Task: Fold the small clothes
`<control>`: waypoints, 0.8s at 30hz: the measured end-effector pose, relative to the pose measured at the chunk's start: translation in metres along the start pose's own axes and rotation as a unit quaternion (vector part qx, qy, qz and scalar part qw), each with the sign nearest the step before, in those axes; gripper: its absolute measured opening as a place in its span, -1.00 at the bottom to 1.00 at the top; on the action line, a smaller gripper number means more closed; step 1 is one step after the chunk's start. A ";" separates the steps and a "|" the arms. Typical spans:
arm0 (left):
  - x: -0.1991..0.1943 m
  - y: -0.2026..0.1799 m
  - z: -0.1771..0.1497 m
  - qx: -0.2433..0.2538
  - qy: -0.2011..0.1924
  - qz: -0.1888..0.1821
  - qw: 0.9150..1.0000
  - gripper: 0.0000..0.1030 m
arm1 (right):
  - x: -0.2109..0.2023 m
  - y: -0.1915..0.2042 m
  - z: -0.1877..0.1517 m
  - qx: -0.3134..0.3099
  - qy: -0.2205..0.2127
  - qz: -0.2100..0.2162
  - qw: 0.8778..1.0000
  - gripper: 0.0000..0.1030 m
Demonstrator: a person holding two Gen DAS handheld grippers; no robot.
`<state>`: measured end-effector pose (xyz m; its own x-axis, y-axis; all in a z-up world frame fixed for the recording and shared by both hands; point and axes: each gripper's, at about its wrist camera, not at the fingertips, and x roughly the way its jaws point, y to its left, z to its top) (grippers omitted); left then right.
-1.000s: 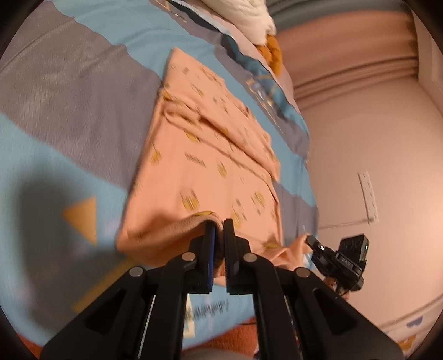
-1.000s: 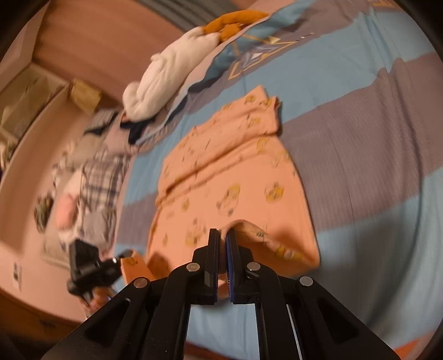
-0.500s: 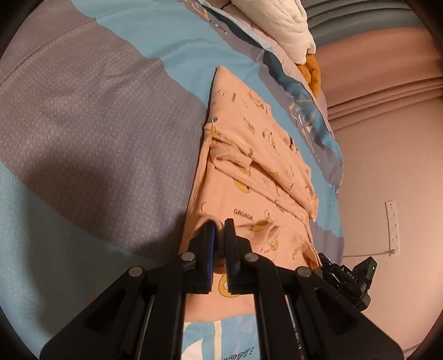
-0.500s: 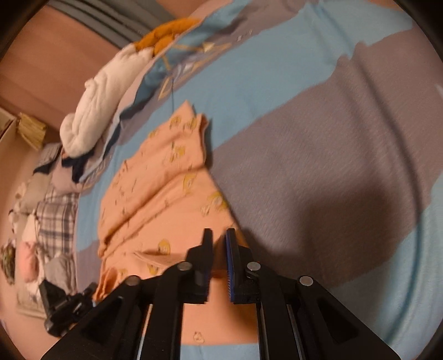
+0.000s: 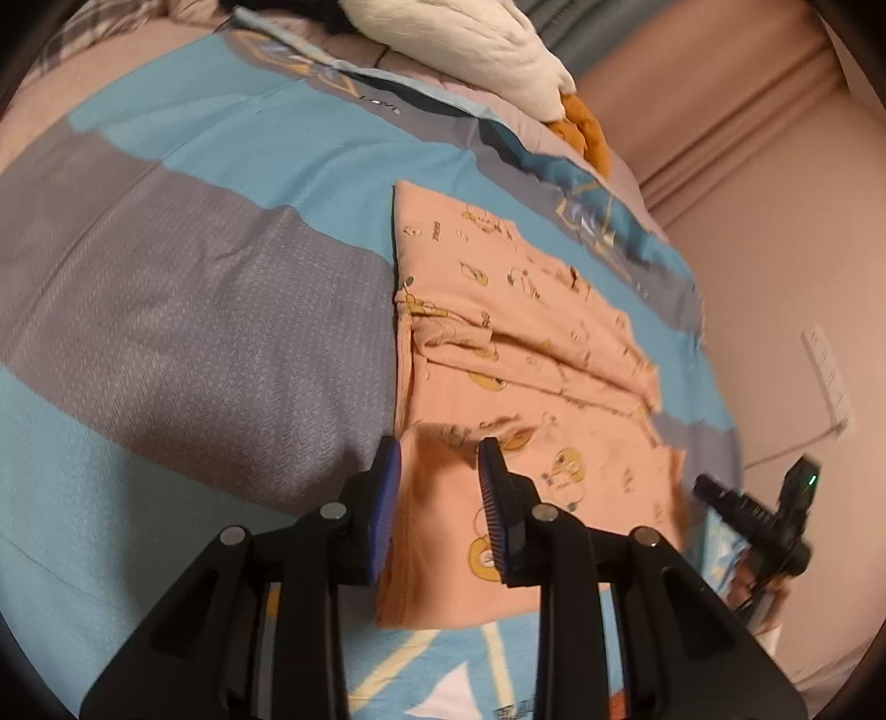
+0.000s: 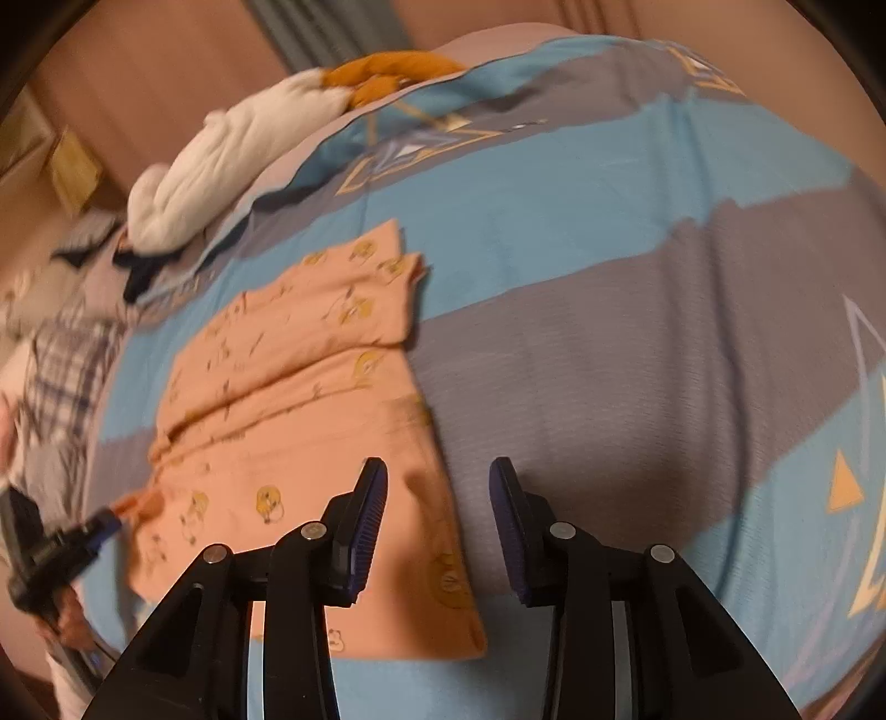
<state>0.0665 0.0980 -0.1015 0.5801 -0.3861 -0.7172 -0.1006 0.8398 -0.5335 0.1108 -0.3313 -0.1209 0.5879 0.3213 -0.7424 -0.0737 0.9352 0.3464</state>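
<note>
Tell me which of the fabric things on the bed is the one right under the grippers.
The peach printed garment, lying flat on the striped bedspread; the white bundle sits far off at the bed's far edge.

Pink shirt on the bed

The pink shirt with yellow ducks lies flat and folded, just past the left gripper.

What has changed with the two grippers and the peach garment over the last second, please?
Both grippers have let go: the left gripper and right gripper, shut on the peach garment's near hem a second ago, carried it forward over the garment and have just been opening. The striped bedspread and white plush stayed.
</note>
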 end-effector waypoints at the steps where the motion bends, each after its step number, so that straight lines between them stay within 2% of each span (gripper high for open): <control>1: 0.003 -0.001 0.000 0.004 0.001 0.001 1.000 -0.45 | 0.005 0.004 0.001 -0.008 0.004 -0.004 1.000 -0.27; 3: 0.008 -0.002 0.001 0.011 0.004 0.003 1.000 -0.43 | 0.012 0.010 0.004 -0.017 0.014 -0.009 1.000 -0.27; 6: 0.018 -0.004 0.002 0.026 0.006 0.017 0.999 -0.27 | 0.023 0.017 0.009 -0.031 0.014 -0.014 0.999 -0.27; 9: 0.027 -0.004 0.002 0.034 0.011 0.029 0.999 -0.24 | 0.032 0.020 0.010 -0.039 0.012 -0.044 0.998 -0.27; 14: 0.034 -0.004 0.004 0.040 0.020 0.033 0.998 -0.22 | 0.036 0.020 0.011 -0.044 0.010 -0.047 0.998 -0.29; 16: 0.032 -0.001 0.005 0.031 0.019 0.022 0.999 -0.14 | 0.034 0.020 0.011 -0.046 0.001 -0.051 0.998 -0.61; 18: 0.025 0.003 0.008 0.017 0.013 0.016 1.000 -0.10 | 0.033 0.019 0.012 -0.044 -0.006 -0.056 0.997 -0.82; 24: 0.003 0.016 0.012 0.002 -0.011 0.004 1.000 -0.10 | 0.034 0.018 0.014 -0.029 -0.017 -0.059 0.998 -0.85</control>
<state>0.0760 0.1146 -0.1065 0.5972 -0.3699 -0.7117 -0.1034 0.8444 -0.5257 0.1403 -0.3059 -0.1322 0.6218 0.2034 -0.7563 -0.0479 0.9738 0.2225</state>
